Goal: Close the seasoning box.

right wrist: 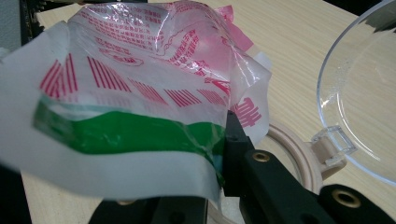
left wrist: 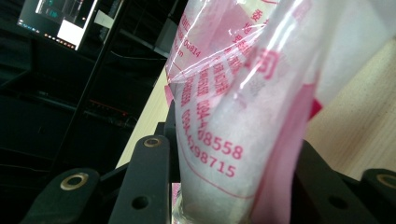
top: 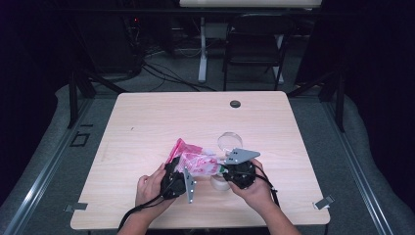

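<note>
Evidently both grippers are working one plastic bag (top: 195, 161) — clear film printed in pink, with white granules inside — held just above the near middle of the table (top: 147, 122). The left gripper (top: 177, 177) has its jaws part-closed around the filled lower body of the bag, the black jaws flanking it on both sides in the left gripper view, and they look to be pressing it. The right gripper (top: 226, 172) is pinched tight on the bag's top edge, where a green strip (right wrist: 126, 133) runs across the white and pink film. To my eye the step in hand is opening or tipping the bag toward the container below: a clear domed lid (right wrist: 369, 93) hinged to a pale round rim (right wrist: 294, 149) lies just beside the right gripper's jaws. Doing it well probably means keeping the right pinch close to the edge so the film does not slip, squeezing gently with the left so the granules are not forced out early, and holding the mouth over the rim before tilting. The tabletop is pale wood grain with a dark round cable port (top: 235, 104) near its far edge; beyond stand a black folding chair (top: 254, 44), a white table leg (top: 202, 54) and loose cables on a grey floor — the room around is dark.
</note>
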### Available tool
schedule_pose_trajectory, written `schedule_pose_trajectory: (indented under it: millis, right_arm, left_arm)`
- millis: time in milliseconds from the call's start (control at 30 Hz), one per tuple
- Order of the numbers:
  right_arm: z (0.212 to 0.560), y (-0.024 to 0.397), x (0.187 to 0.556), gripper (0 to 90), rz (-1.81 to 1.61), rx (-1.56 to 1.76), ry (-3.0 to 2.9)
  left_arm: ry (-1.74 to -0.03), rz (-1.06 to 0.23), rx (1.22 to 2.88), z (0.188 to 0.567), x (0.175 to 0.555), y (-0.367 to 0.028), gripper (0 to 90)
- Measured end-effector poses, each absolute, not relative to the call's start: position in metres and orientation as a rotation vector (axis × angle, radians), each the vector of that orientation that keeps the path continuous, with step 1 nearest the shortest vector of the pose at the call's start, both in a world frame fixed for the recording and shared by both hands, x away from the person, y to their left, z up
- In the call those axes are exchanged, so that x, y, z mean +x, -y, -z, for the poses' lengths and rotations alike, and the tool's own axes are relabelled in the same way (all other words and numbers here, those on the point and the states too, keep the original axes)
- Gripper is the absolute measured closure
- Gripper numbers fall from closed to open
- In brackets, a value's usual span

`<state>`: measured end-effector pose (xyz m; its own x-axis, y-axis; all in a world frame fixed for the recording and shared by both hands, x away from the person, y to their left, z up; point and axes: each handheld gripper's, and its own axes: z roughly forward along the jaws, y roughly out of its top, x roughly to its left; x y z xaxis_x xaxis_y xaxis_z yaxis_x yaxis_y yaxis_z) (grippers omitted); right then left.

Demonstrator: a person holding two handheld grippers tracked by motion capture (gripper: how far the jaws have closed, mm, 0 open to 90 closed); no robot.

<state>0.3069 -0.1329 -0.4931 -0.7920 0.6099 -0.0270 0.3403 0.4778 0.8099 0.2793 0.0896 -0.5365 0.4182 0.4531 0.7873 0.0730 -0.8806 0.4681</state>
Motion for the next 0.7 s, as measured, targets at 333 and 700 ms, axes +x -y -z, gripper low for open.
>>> schedule_pose_trajectory:
  millis: [333, 700]
  right_arm:
    - [0.4897, 0.1370, 0.3071, 72.5, -1.279, 0.815, -2.379]
    - [0.4899, 0.1391, 0.3082, 55.1, -1.284, 0.835, -2.341]
  left_arm:
    - [-0.458, -1.433, 2.337, 0.5401, 0.2828, -0.0915, 70.8]
    - [-0.464, -1.403, 2.380, 0.5408, 0.2849, -0.0947, 71.7]
